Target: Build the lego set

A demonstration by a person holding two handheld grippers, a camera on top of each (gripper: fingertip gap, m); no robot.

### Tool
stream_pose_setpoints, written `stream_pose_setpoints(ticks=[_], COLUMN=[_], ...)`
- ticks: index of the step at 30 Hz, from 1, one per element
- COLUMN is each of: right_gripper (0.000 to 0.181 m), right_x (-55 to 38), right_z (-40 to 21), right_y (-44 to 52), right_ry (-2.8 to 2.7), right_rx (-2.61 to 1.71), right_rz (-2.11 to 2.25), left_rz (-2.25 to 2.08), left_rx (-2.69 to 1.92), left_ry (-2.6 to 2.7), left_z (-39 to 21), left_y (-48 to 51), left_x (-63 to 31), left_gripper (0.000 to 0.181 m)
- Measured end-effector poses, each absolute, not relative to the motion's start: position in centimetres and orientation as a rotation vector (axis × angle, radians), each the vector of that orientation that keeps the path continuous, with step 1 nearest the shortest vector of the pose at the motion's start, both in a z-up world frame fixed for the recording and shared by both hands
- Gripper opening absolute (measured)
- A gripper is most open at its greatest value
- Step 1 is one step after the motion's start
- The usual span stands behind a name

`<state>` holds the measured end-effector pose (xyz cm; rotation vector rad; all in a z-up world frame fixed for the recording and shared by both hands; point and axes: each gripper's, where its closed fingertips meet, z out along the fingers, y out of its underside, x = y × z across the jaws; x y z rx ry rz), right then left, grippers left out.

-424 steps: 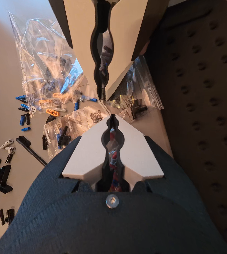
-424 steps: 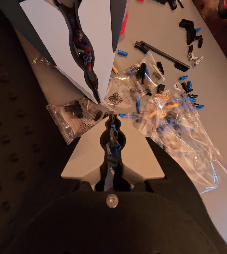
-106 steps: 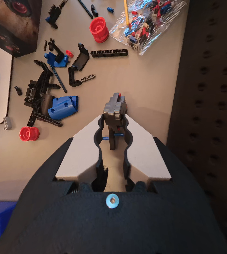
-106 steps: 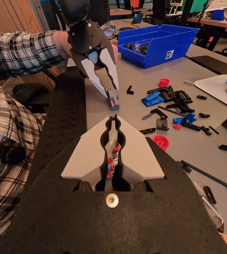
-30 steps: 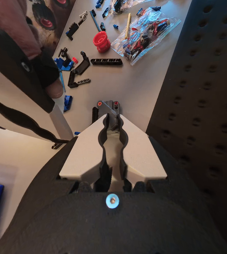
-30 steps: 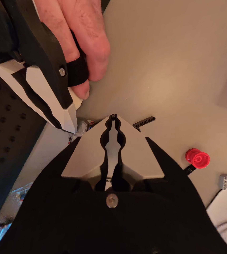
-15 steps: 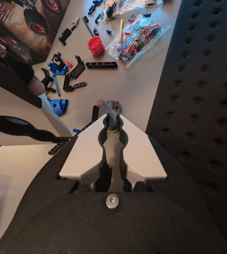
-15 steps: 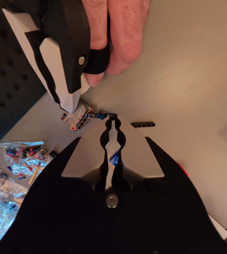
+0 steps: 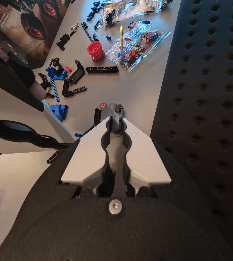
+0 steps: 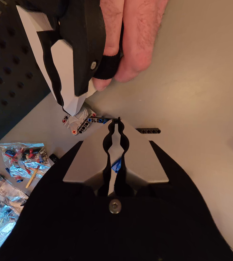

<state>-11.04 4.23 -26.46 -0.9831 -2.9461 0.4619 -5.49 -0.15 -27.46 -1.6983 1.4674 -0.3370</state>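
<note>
Right wrist view: right tongs pinch the black beam pinned to the grey block, which left tongs clamp on the surface. Best to press the beam squarely onto the pins, keeping the block braced.

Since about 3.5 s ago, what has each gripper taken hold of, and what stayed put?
The left gripper was closing around the grey assembly; it still pins it to the table. The right gripper, then shut on the clear parts bag, has let it go and now pinches the end of the black bent beam on the assembly. The red wheel hub and loose parts stayed put.
</note>
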Motion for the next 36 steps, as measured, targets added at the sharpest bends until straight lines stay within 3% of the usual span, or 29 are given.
stream_pose_setpoints(ticks=[32,34,36], right_gripper=[0.002,0.011,0.030], right_x=[-9.9,-10.1,-10.3], right_z=[-26.8,-26.0,-25.0], right_y=[5.0,4.9,5.5], right_ry=[-2.793,-2.730,-2.649], right_rx=[-1.178,-1.203,-1.258], right_rz=[0.625,0.668,0.675], left_rz=[-0.385,-0.396,-0.400], left_rx=[-1.687,-1.678,-1.679], left_ry=[1.457,1.455,1.457], left_z=[-27.3,-27.3,-27.2], left_y=[-0.1,-0.1,-0.1], left_x=[-5.0,-5.0,-4.9], left_gripper=[0.006,0.006,0.006])
